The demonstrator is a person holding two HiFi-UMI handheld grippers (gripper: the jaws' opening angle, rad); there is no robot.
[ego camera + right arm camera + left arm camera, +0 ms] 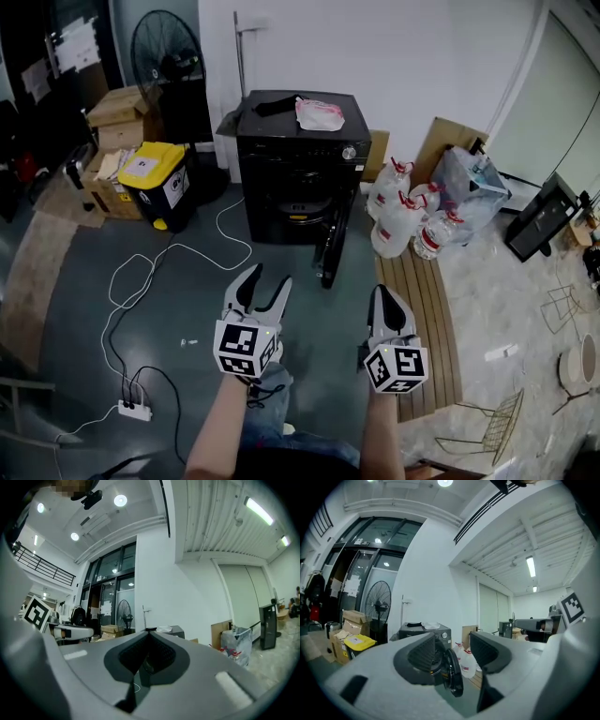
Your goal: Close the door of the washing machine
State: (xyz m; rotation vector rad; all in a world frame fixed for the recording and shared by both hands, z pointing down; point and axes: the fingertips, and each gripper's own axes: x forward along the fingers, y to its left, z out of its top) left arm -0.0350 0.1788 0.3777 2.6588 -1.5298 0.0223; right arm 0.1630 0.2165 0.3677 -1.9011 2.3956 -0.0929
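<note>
Looking at the black front-loading washing machine: it stands against the white wall, well ahead of both tongs. Its round door hangs open, swung out to the right. The head view sees the door edge-on, so its face can't be read there. Drum opening is dark, contents unreadable. In the right gripper view the machine is mostly hidden behind the tongs, with only its top showing. Both forearms are cut off at the bottom of the head view.

Counts:
- One machine, one door.
- Two items on the machine's lid: a pinkish-white plastic bag and a flat black object, too small to identify.
- One black bin with a yellow lid, left of the machine.
- One black pedestal fan, behind the bin.
- Clear water jugs with red caps, right of the machine. Four as far as I can count; they overlap.
- One white power strip on the grey floor.

Left tongs: spread wide, nothing between the pads, touching nothing. Seen from their own camera, the left tongs frame the open door through the gap, well beyond them.

Right tongs: pressed together, pinching nothing, confirmed in the right gripper view.

Both are held level above the floor, side by side and apart.
</note>
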